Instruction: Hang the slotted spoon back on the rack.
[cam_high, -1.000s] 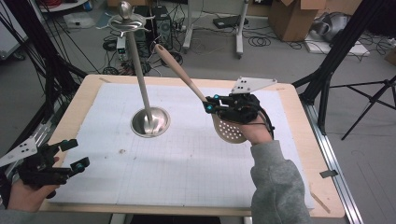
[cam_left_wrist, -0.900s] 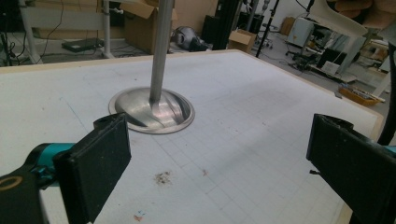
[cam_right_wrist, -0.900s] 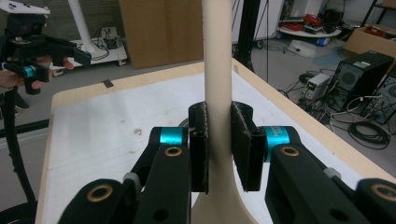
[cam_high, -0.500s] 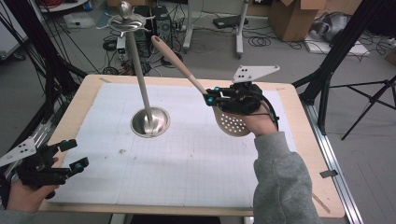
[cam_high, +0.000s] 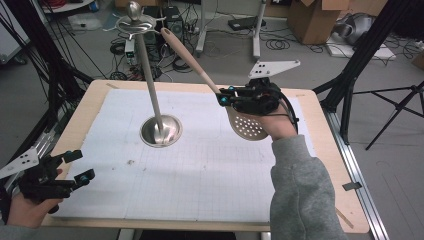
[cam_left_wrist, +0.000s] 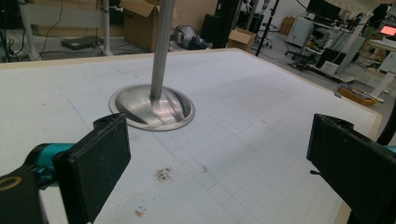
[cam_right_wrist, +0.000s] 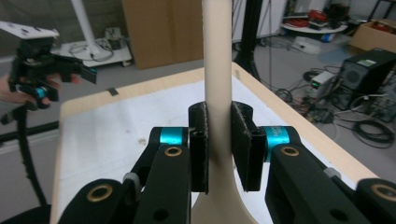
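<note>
While its jaws clamp the neck of a beige perforated plastic skimmer spoon (cam_high: 245, 122), the right hand-held gripper (cam_high: 226, 98) holds it above the table (cam_high: 90, 107), right of a steel stand (cam_high: 160, 131); the left hand-held gripper (cam_high: 75, 165), jaws wide, rests nearer the person.

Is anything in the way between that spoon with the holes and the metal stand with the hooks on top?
Nothing visible is. The right gripper holds the slotted spoon by its handle, above the table. The handle's tip is close to the stand and its top hooks, with open air between.
</note>
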